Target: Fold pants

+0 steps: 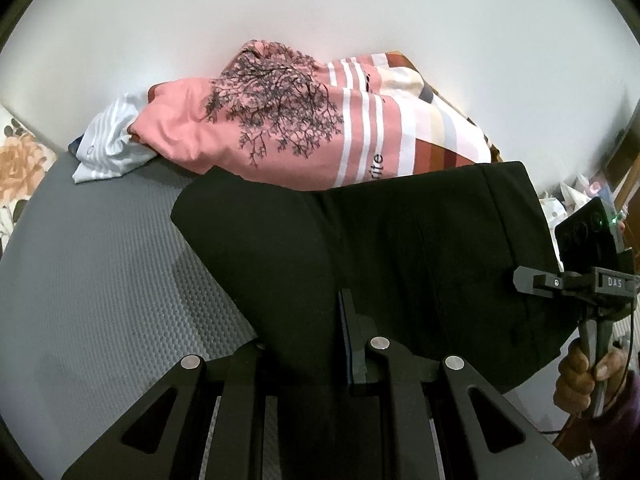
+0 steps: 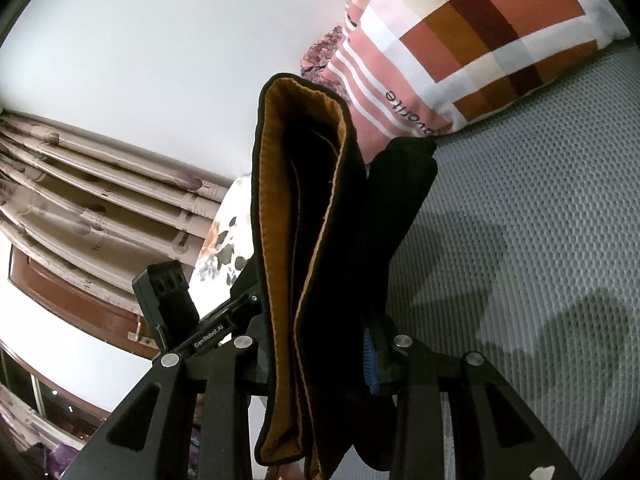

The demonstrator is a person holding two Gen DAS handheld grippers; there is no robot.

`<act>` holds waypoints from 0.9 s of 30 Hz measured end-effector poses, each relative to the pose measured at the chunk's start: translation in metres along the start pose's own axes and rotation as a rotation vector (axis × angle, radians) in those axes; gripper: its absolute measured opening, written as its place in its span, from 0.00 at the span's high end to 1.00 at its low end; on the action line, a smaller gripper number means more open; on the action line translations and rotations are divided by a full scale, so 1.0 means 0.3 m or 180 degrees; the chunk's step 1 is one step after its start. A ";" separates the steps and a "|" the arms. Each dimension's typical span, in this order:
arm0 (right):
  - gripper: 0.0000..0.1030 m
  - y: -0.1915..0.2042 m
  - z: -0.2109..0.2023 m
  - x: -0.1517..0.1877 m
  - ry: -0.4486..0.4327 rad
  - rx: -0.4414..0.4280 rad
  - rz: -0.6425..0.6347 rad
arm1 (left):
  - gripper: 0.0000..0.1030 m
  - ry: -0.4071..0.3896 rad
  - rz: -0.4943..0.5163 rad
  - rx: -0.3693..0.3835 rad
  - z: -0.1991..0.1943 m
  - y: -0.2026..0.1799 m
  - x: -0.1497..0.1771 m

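Note:
Black pants (image 1: 400,240) hang folded above the grey textured mat (image 1: 100,280), stretched between both grippers. In the left wrist view my left gripper (image 1: 316,320) is shut on the pants' near edge; fabric drapes over its left finger, and only the right finger (image 1: 352,320) shows. My right gripper (image 1: 560,282) holds the pants' far right side, with a hand (image 1: 580,364) on its handle. In the right wrist view my right gripper (image 2: 320,340) is shut on several thick layers of the pants (image 2: 336,220), showing their mustard lining (image 2: 276,200).
A pink pillow with a tree print (image 1: 272,120) and a colour-block pillow (image 2: 480,40) lie at the mat's back by the white wall. A white striped cloth (image 1: 108,148) lies left of them. Floral fabric (image 1: 20,160) and curtains (image 2: 80,184) are on the left.

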State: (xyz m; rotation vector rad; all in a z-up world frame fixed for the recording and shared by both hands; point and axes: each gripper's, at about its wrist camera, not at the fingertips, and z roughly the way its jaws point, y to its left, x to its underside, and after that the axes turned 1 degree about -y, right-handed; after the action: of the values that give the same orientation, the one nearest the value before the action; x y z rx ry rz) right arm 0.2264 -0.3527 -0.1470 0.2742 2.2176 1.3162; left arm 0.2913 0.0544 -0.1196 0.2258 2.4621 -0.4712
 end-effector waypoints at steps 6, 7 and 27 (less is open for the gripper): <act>0.70 -0.006 0.009 0.004 0.0012 -0.0011 -0.0003 | 0.86 -0.0018 -0.0028 -0.0025 0.021 0.025 -0.021; 0.70 -0.004 0.017 0.006 0.0015 -0.0008 -0.0003 | 0.86 -0.0018 -0.0036 -0.0027 0.025 0.029 -0.024; 0.70 -0.012 0.061 -0.006 0.0034 -0.0027 0.0103 | 0.86 0.0021 -0.0105 -0.0082 0.096 0.087 -0.051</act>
State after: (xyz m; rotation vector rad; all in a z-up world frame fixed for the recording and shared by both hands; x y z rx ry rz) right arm 0.2382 -0.3415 -0.1564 0.3019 2.2246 1.3467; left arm 0.3261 0.0666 -0.1392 0.1769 2.4802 -0.4532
